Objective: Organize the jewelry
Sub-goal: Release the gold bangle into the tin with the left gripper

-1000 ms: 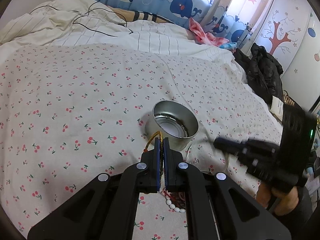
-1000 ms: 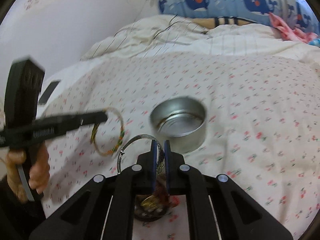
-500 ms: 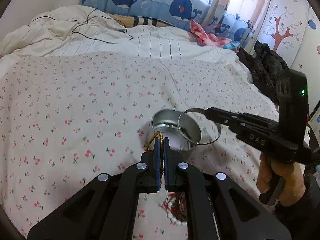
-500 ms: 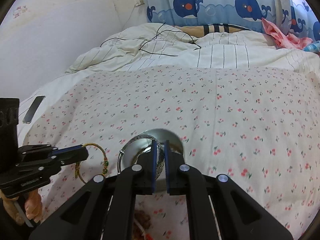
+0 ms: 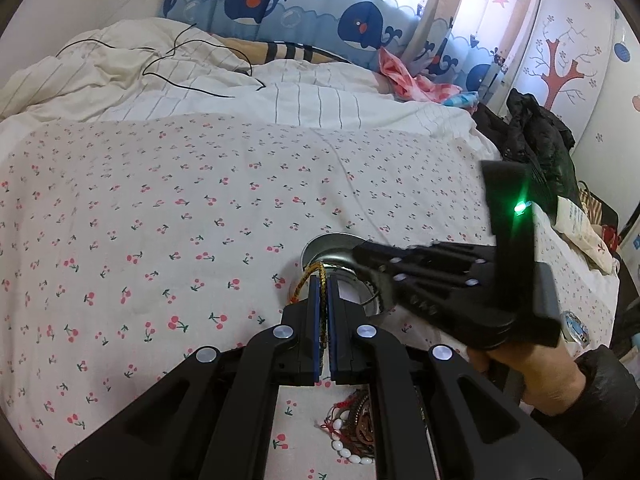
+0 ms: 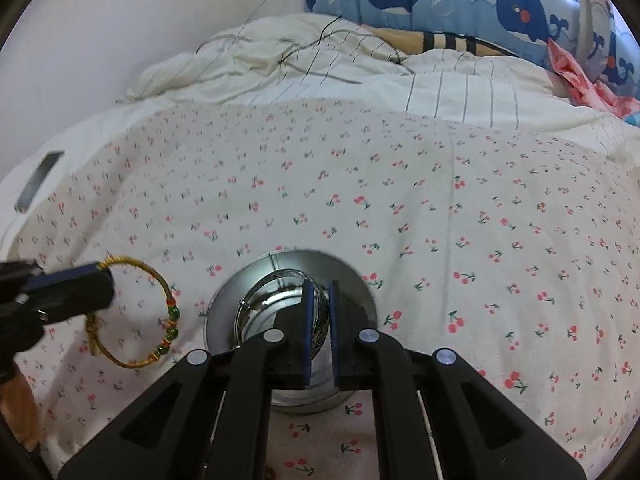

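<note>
Covering most of both views, the bed (image 6: pixel 400 184) wears a white cherry-print sheet, with a striped duvet (image 5: pixel 280 96) bunched at its far end below whale-print curtains (image 5: pixel 304 4). A round metal tin (image 6: pixel 348 276) sits on the sheet near the middle. The right gripper (image 6: pixel 320 292) reaches over the tin's open mouth, its blue-padded fingers narrowed onto a silver bangle (image 6: pixel 256 300) that hangs down inside the tin, its loop near the inner wall. From the left wrist view the right gripper (image 5: pixel 360 256) hides much of the tin (image 5: pixel 320 244). The left gripper (image 5: pixel 324 280) is clamped nearly closed on a gold cord bracelet (image 5: pixel 306 280), of which only a short arc shows beside the pads. In the right wrist view this bracelet (image 6: pixel 160 320), with green beads, hangs from the left gripper (image 6: pixel 106 288) above the sheet, left of the tin and apart from it. A small heap of beaded jewelry (image 5: pixel 352 436) lies on the sheet under the left gripper.
</note>
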